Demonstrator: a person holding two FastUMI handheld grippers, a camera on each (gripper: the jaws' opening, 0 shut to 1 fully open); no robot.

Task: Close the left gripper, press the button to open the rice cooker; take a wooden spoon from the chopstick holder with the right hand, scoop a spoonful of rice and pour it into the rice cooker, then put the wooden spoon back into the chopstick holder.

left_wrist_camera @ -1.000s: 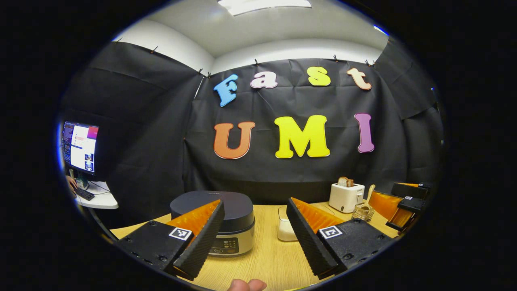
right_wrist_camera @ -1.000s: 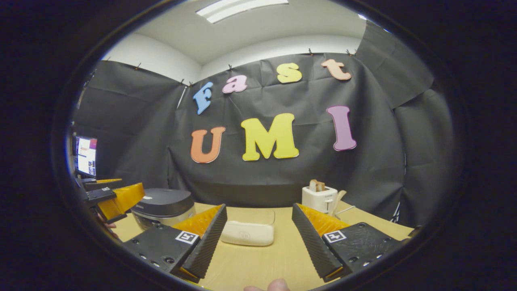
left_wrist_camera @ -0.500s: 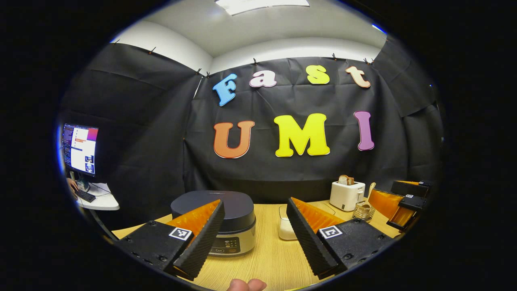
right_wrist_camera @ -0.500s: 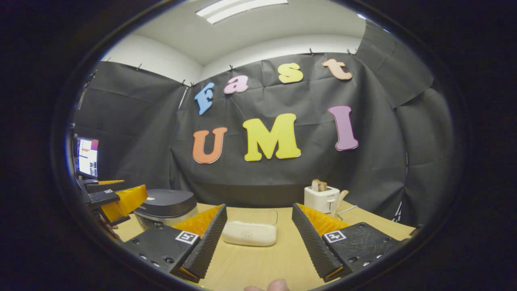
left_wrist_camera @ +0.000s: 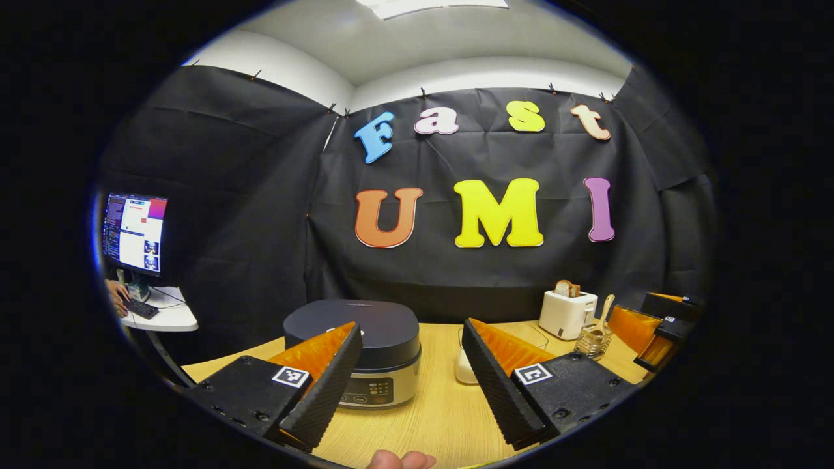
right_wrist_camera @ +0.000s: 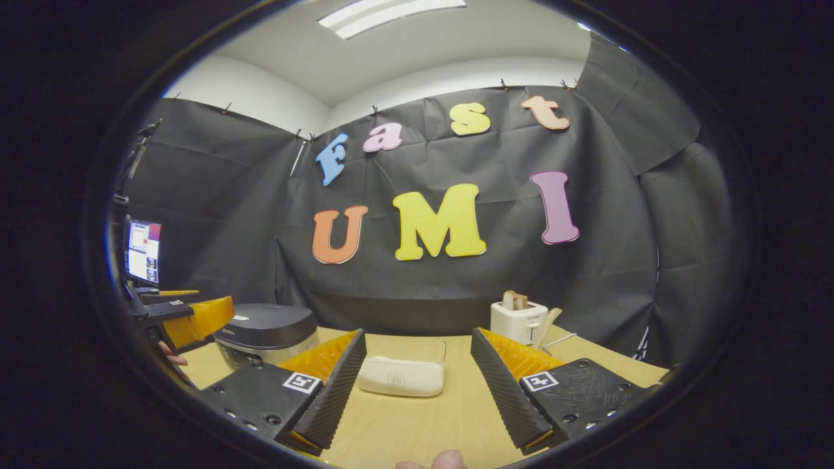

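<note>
At the far left of the left gripper view a monitor (left_wrist_camera: 133, 233) stands on a small white desk (left_wrist_camera: 166, 319) outside the booth, with a person's hand (left_wrist_camera: 117, 296) at a keyboard, well apart from the work. On the wooden table (left_wrist_camera: 430, 417) the rice cooker (left_wrist_camera: 365, 352) comes next, its dark lid down and its control panel (left_wrist_camera: 368, 389) facing the camera, so the opening step is judged not yet done. The left gripper (left_wrist_camera: 407, 384) hangs in front of it with its jaws wide apart and nothing between them; the cooker shows through that gap, which suits an approach to the button, but the fingers must first come together as the task asks. Just right of the cooker sits a white lidded box (left_wrist_camera: 466, 368), probably the rice container, placed between cooker and spoon so a scoop has a short way to travel. Farther right stand a white toaster (left_wrist_camera: 567, 312) with bread in it and, just beside it, the chopstick holder (left_wrist_camera: 593, 340) with the wooden spoon (left_wrist_camera: 603, 312) upright in it, handle up and easy to pinch. In the right gripper view the right gripper (right_wrist_camera: 417, 384) is likewise wide open and empty, held low over the table facing the white box, with the toaster off to its right; it seems to wait its turn until the lid is up.
</note>
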